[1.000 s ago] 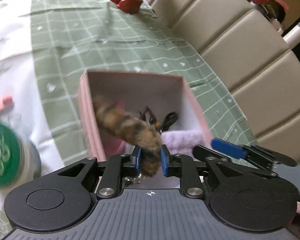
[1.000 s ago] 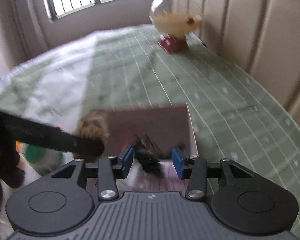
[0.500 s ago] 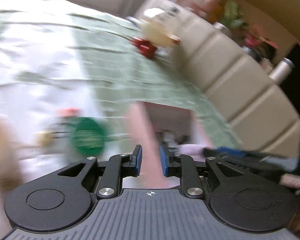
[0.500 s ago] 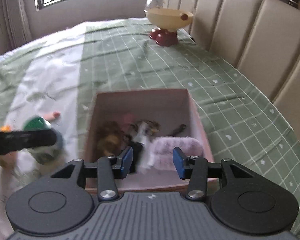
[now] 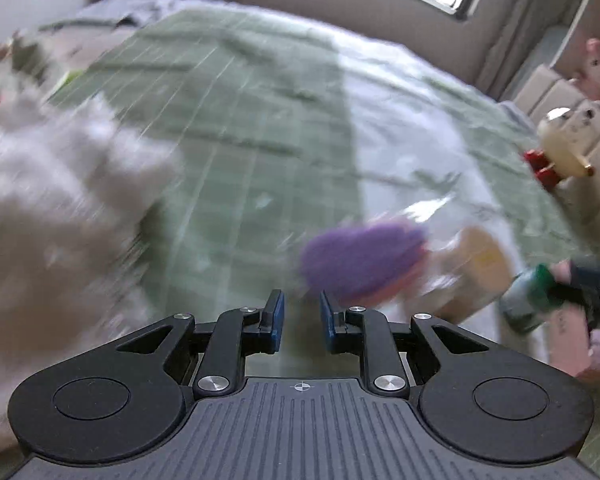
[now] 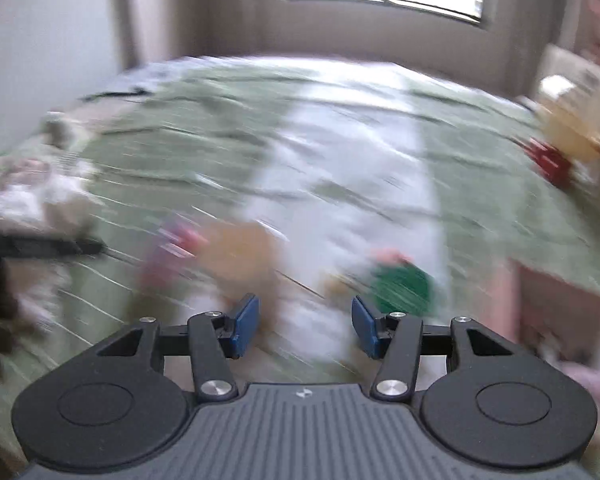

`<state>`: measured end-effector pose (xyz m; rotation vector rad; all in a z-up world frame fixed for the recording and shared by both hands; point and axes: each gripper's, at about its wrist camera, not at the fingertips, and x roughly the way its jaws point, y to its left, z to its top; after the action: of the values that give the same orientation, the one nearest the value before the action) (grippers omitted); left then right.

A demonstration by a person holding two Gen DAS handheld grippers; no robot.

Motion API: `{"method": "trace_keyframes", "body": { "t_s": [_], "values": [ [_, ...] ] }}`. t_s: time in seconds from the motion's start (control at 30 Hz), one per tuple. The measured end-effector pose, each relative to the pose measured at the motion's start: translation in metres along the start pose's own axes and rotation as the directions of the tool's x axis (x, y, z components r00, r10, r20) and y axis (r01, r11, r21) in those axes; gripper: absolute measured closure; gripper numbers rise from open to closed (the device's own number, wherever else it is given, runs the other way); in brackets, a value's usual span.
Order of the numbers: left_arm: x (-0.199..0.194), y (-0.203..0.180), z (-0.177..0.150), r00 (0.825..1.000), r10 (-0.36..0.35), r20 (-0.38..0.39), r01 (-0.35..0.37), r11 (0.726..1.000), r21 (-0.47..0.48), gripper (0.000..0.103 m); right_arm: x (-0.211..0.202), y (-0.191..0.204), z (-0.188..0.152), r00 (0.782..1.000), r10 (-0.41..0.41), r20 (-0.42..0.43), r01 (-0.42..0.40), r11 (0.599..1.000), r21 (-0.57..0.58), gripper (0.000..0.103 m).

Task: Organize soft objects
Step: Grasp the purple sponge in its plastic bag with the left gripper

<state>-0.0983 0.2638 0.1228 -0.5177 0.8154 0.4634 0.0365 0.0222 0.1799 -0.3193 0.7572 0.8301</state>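
Observation:
Both views are motion-blurred. My left gripper (image 5: 299, 312) is open a little and empty, low over the green checked cloth. A purple soft object (image 5: 360, 256) lies just ahead of it to the right. A large white fluffy object (image 5: 60, 200) lies at the left. My right gripper (image 6: 304, 326) is open wide and empty. The pink box (image 6: 556, 304) is at the right edge of the right wrist view; its contents are hidden. The purple object (image 6: 160, 256) and white fluffy object (image 6: 40, 200) show at the left there.
A tan object (image 5: 476, 264) and a green-lidded jar (image 5: 528, 296) stand right of the purple object. The jar (image 6: 400, 288) and tan object (image 6: 244, 256) lie ahead of my right gripper. A cream globe on red feet (image 5: 560, 152) stands at the far right by the sofa.
My left gripper let go of the brown furry toy in the pink box and swung left to the purple object. My right gripper swung left off the box and opened wider.

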Motion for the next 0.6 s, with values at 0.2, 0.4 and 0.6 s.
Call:
{"method": "trace_keyframes", "body": {
  "t_s": [0.2,0.4,0.6],
  "values": [
    [-0.007,0.033,-0.024,0.991,-0.067,-0.112,0.065,0.998,-0.028,0.081,0.088,0.111,0.050,0.998,0.041,-0.043,-0.051,0.963,-0.265,0.049],
    [-0.007,0.057,-0.052,0.977,-0.147,-0.152,0.137,0.987,-0.080,0.081,0.202,0.133,0.090,0.941,-0.078,-0.330,-0.005,0.970,-0.244,0.050],
    [0.006,0.065,-0.069,0.959,-0.201,-0.201,0.167,0.970,-0.175,0.081,0.191,0.115,0.048,0.827,0.268,-0.495,-0.218,0.963,0.157,0.049]
  ]
}}
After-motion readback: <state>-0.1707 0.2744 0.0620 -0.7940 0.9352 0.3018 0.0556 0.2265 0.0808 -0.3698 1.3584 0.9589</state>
